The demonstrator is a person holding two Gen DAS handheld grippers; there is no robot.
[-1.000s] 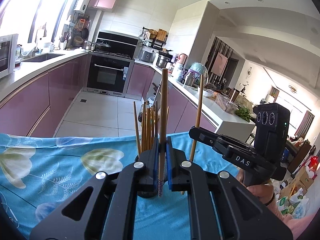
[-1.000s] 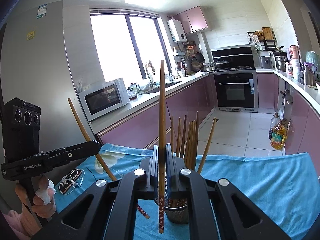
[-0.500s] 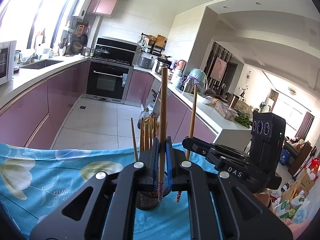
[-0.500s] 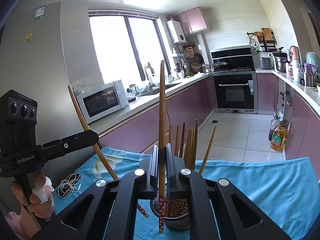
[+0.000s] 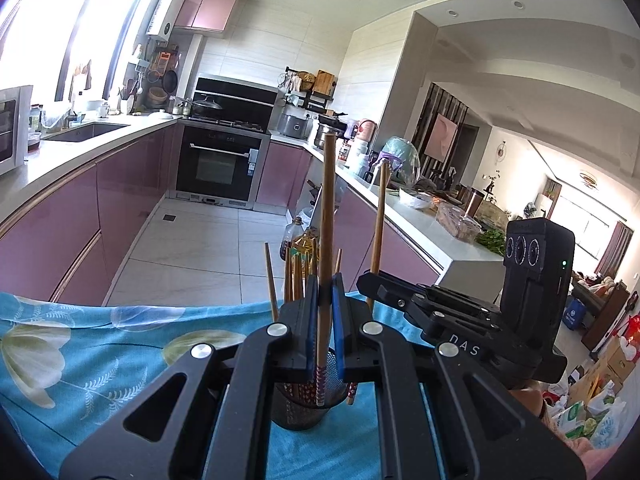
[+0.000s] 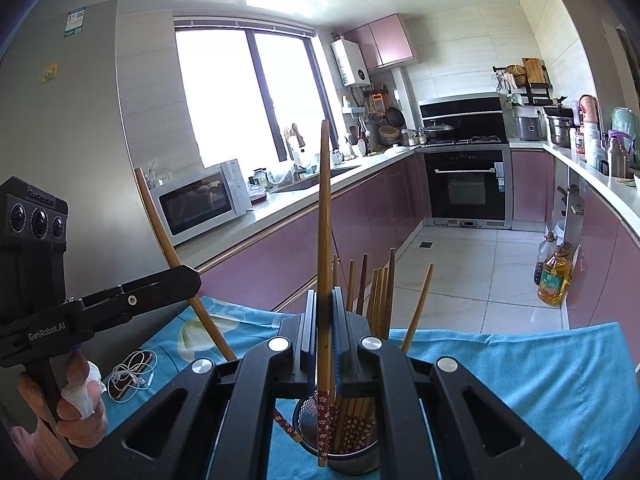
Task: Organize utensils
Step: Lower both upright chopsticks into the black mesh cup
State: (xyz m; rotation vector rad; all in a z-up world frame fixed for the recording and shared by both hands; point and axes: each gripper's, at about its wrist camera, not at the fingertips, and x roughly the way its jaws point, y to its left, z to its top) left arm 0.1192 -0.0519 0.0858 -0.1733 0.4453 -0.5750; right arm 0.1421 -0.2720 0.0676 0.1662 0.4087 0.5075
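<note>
Two brown wooden chopsticks with red flowered ends, one [image 5: 325,240] clamped upright in left gripper [image 5: 325,312], the other [image 6: 324,248] in right gripper [image 6: 324,320]; round steel mesh holder [image 6: 340,448] contains more.

Wooden chopsticks [image 6: 324,216] (matt); perforated metal holder [image 6: 340,444].

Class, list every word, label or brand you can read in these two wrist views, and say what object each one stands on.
"DAS": on the black body of the right gripper, left wrist view.
"GenRobot.AI": on the black body of the left gripper, right wrist view.
Green and blue sticker and yellow sticker on the grey refrigerator: too small to read.
Label on the yellow oil bottle: blurred.
</note>
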